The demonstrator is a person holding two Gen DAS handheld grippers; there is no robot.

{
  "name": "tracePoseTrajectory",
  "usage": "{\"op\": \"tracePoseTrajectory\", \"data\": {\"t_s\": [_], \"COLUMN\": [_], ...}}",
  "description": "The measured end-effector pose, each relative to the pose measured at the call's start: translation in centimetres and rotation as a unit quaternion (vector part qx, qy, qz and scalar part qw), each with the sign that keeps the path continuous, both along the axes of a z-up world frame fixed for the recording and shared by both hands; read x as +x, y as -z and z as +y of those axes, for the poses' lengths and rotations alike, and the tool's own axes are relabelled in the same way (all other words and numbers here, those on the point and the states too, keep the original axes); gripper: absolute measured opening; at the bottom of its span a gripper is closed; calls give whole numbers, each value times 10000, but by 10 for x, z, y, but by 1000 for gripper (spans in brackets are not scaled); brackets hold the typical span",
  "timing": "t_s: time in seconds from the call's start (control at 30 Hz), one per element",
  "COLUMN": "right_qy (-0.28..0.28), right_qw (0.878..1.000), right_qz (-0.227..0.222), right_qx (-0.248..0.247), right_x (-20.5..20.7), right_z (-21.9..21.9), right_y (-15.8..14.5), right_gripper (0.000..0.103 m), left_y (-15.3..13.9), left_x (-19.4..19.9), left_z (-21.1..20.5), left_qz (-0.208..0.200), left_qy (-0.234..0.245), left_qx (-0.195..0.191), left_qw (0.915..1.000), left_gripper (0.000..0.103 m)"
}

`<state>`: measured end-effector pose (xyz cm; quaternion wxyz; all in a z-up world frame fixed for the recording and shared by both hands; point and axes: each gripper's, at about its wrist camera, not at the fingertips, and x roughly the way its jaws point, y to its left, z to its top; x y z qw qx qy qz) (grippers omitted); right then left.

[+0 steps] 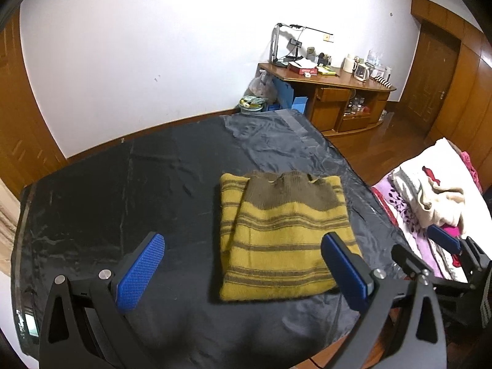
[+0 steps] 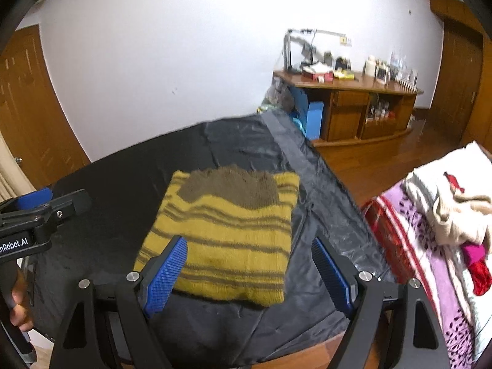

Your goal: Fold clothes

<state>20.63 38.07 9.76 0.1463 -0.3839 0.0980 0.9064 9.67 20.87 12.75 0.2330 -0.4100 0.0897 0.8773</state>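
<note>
A mustard-yellow sweater with brown stripes [image 1: 276,236] lies folded into a rectangle on the black-covered table [image 1: 123,190], brown collar at the far end. It also shows in the right wrist view [image 2: 227,236]. My left gripper [image 1: 243,249] is open and empty, held above the table's near edge, its right finger over the sweater's near right corner. My right gripper [image 2: 249,255] is open and empty above the sweater's near edge. The right gripper shows at the right edge of the left wrist view [image 1: 442,240]; the left gripper shows at the left of the right wrist view [image 2: 40,203].
A pile of other clothes [image 1: 430,196] lies on a patterned bedspread [image 2: 430,246] to the right of the table. A wooden cabinet [image 1: 341,98] with kettles and clutter stands at the far wall. A wooden door [image 1: 430,77] is at the far right.
</note>
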Motion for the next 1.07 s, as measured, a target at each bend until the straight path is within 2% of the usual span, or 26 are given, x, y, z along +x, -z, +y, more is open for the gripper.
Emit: {"op": "tracePoseTrajectory", "data": {"t_s": [0.07,0.23,0.43,0.63,0.8,0.9,1.07], "right_qy": [-62,-97,-64,-76,-88,-85,-72], "right_qw": [9999,9995,9992,9989,9988,9986,9986], "right_qz": [-43,-286,-378,-444,-486,-507,-517], "right_qx": [93,-47,-64,-99,-66,-85,-93], "right_x": [-2,-5,-2,-2,-2,-2,-3], "right_z": [-4,-7,-9,-10,-13,-13,-13], "right_y": [2,18,25,30,33,35,36], "right_gripper": [85,85,85,85,85,85,85], "left_y": [5,25,37,36,30,29,29], "left_x": [0,2,3,5,12,12,12], "left_z": [1,4,6,5,6,6,8], "left_qz": [-89,-369,-553,-447,-139,-152,-151], "left_qy": [32,109,164,204,318,372,393], "left_qx": [-31,-153,-194,-135,-28,56,-19], "left_qw": [10000,9991,9981,9987,9994,9992,9991], "left_gripper": [102,102,102,102,102,102,102]}}
